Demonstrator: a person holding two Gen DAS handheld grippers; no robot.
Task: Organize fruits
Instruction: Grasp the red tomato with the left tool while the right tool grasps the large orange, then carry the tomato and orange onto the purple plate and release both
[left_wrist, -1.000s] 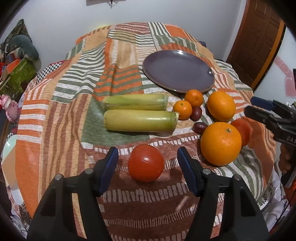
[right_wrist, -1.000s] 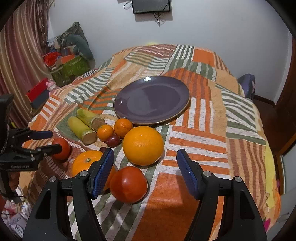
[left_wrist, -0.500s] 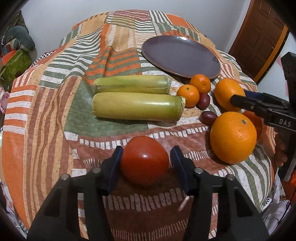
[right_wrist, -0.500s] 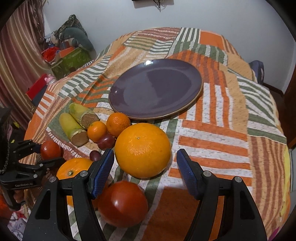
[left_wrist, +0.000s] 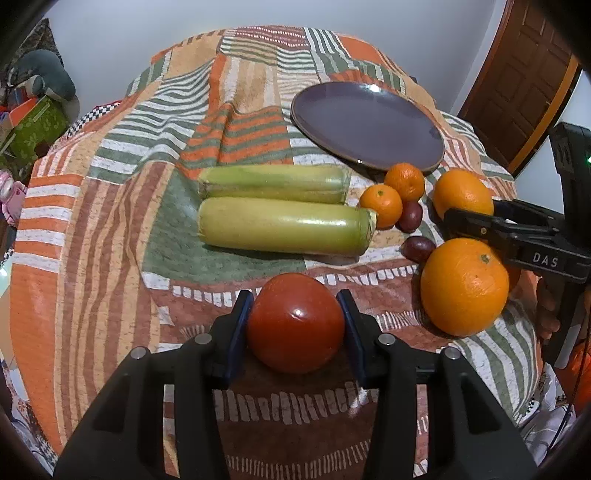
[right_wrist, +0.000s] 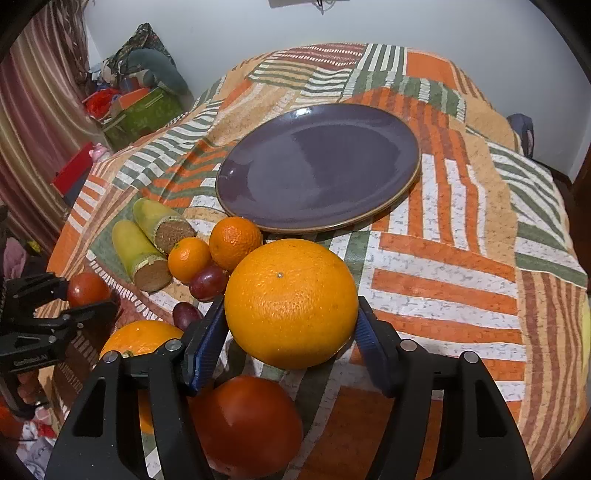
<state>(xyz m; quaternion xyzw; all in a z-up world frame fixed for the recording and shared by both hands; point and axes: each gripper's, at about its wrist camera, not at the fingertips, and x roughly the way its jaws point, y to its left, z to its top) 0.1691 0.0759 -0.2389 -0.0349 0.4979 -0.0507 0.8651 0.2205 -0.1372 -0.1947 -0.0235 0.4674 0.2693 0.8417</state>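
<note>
My left gripper (left_wrist: 295, 325) is shut on a red tomato (left_wrist: 295, 323) near the cloth's front edge. My right gripper (right_wrist: 291, 332) is closed around a big orange (right_wrist: 291, 302), its blue pads touching both sides. The empty purple plate (right_wrist: 317, 166) lies behind it, also in the left wrist view (left_wrist: 365, 127). A second big orange (left_wrist: 463, 286), a second tomato (right_wrist: 247, 424), two mandarins (left_wrist: 380, 205) and two dark grapes (left_wrist: 417, 247) lie near. In the right wrist view the left gripper (right_wrist: 85, 295) holds its tomato at far left.
Two green sugarcane pieces (left_wrist: 284, 230) lie side by side left of the mandarins. The striped patchwork cloth (left_wrist: 110, 221) covers a round table. A green box and clutter (right_wrist: 140, 110) stand behind at left; a wooden door (left_wrist: 517, 81) is at right.
My left gripper closed on the tomato. My right gripper moved forward over the big orange and narrowed until its pads met the fruit.
</note>
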